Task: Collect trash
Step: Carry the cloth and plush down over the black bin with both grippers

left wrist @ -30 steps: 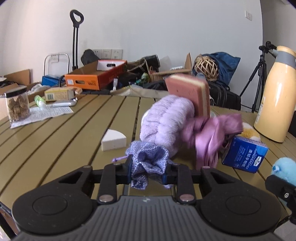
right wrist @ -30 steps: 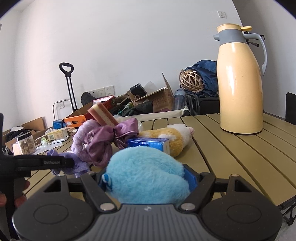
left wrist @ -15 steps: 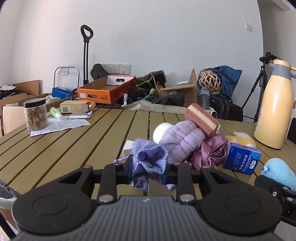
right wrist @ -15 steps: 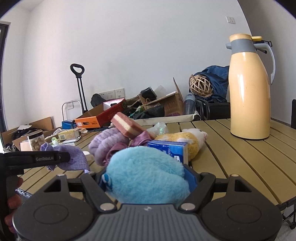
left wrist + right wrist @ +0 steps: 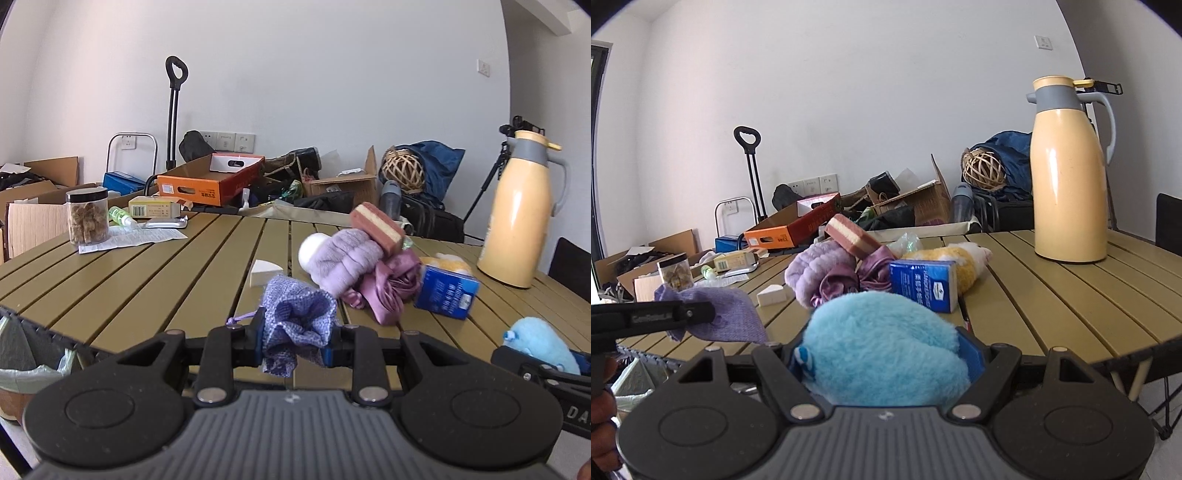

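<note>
Left wrist view: I am looking along my left gripper [image 5: 293, 341], whose two fingers are clamped together on a small lilac drawstring pouch [image 5: 295, 321]. The pouch is bunched between the pads, its cord trailing off to the left finger, and it hangs over the near edge of the slatted table [image 5: 147, 273]. Straight beyond the claw, apart from it, lies a pile: a fluffy purple cloth [image 5: 343, 258], a pink sponge [image 5: 376, 225] leaning on top of it, and a shiny mauve fabric [image 5: 388, 288]. Just to the right of that pile sits a blue tissue pack [image 5: 445, 293]. A white wedge [image 5: 264, 271] lies beyond the claw, slightly left. Below the claw to the left, under the table edge, I see a bin with a pale liner [image 5: 33, 373]. At the far right edge, my other claw carries a blue plush toy [image 5: 539, 343].

Right wrist view: my right gripper [image 5: 886, 360] has its fingers set wide and pressed against both sides of the blue plush toy [image 5: 882, 358], which fills the gap between them. Ahead of this claw lies the same pile, with the tissue pack [image 5: 923, 284] nearest. To the left, level with the claw, the left gripper [image 5: 653, 317] juts in holding the pouch [image 5: 727, 314]. Far right beyond the claw stands a tall cream thermos jug [image 5: 1069, 173].
</note>
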Available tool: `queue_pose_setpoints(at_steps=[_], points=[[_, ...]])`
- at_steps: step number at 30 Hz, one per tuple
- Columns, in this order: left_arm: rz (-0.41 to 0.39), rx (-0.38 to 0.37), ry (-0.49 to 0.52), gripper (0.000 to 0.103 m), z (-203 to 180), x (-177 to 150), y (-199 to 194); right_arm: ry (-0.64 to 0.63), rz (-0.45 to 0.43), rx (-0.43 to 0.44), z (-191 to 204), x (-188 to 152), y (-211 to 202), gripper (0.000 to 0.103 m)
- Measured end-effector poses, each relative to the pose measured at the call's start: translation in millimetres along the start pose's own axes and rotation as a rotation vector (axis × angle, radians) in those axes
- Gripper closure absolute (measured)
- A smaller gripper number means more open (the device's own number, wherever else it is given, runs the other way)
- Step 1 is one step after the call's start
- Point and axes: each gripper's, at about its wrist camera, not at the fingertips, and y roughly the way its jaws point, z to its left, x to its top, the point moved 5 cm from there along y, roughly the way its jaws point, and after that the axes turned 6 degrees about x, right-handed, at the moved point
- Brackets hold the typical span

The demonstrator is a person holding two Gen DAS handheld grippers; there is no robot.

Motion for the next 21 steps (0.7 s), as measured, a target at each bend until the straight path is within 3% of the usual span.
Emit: queue_pose_setpoints(at_steps=[9, 21], points=[[0.001, -0.030, -0.009, 0.075, 8, -16, -56, -0.033, 0.032, 0.001, 9, -17, -35, 0.027], [0.070, -0.015, 0.075, 0.074, 16, -64, -105, -0.035, 0.139, 0.012, 17, -55, -71, 0.027]])
